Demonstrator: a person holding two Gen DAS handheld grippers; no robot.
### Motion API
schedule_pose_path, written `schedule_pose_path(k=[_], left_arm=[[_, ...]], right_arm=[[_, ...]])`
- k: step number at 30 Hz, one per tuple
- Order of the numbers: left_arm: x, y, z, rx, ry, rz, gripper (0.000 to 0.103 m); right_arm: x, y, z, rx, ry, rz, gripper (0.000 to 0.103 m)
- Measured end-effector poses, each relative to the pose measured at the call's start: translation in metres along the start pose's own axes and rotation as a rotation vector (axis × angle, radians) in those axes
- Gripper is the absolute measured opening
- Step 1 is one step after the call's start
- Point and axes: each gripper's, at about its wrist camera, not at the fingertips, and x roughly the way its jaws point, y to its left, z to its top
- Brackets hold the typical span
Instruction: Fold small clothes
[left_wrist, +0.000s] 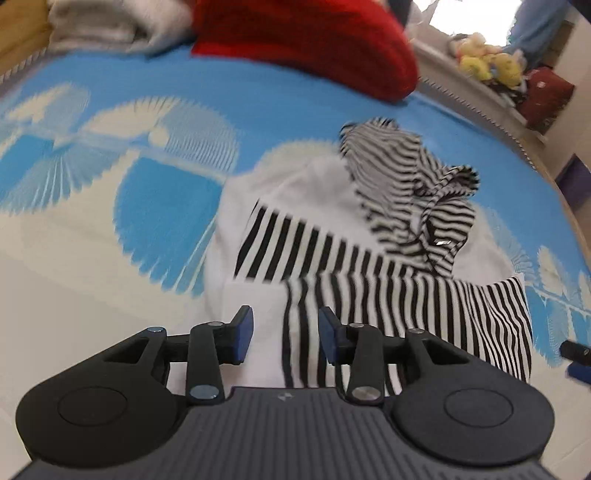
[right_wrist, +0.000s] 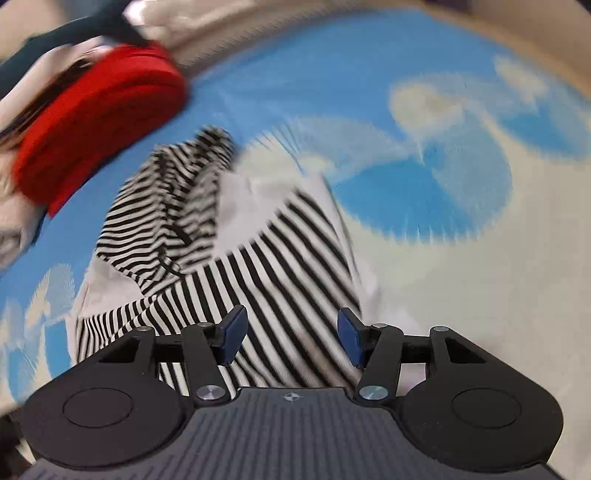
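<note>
A small black-and-white striped garment (left_wrist: 369, 258) with white panels lies partly folded and rumpled on the blue and white bedspread (left_wrist: 147, 206). It also shows in the right wrist view (right_wrist: 258, 258). My left gripper (left_wrist: 285, 334) is open and empty, hovering over the garment's near white and striped edge. My right gripper (right_wrist: 291, 334) is open and empty, over the garment's striped near part. The tip of the right gripper (left_wrist: 576, 350) shows at the right edge of the left wrist view.
A folded red garment (left_wrist: 314, 40) lies at the far side of the bed, also in the right wrist view (right_wrist: 96, 118). Grey-white clothes (left_wrist: 110, 22) lie beside it. Yellow plush toys (left_wrist: 487, 62) sit on a shelf beyond the bed edge.
</note>
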Motion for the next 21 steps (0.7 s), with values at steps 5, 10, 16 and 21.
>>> schedule_pose_path(k=[5, 10, 16, 21], left_arm=[[-0.02, -0.018, 0.011, 0.043, -0.123, 0.019, 0.071], [-0.042, -0.029, 0.016, 0.076, -0.225, 0.026, 0.08], [-0.051, -0.043, 0.016, 0.116, -0.247, 0.044, 0.079], [-0.057, -0.055, 0.018, 0.134, -0.261, 0.048, 0.079]], right_arm=[[-0.012, 0.004, 0.004, -0.137, -0.04, -0.033, 0.058], [-0.015, -0.001, 0.004, -0.141, -0.024, -0.029, 0.058], [-0.023, -0.008, 0.001, -0.156, -0.026, -0.029, 0.058], [-0.027, -0.017, 0.0, -0.186, -0.025, -0.048, 0.059]])
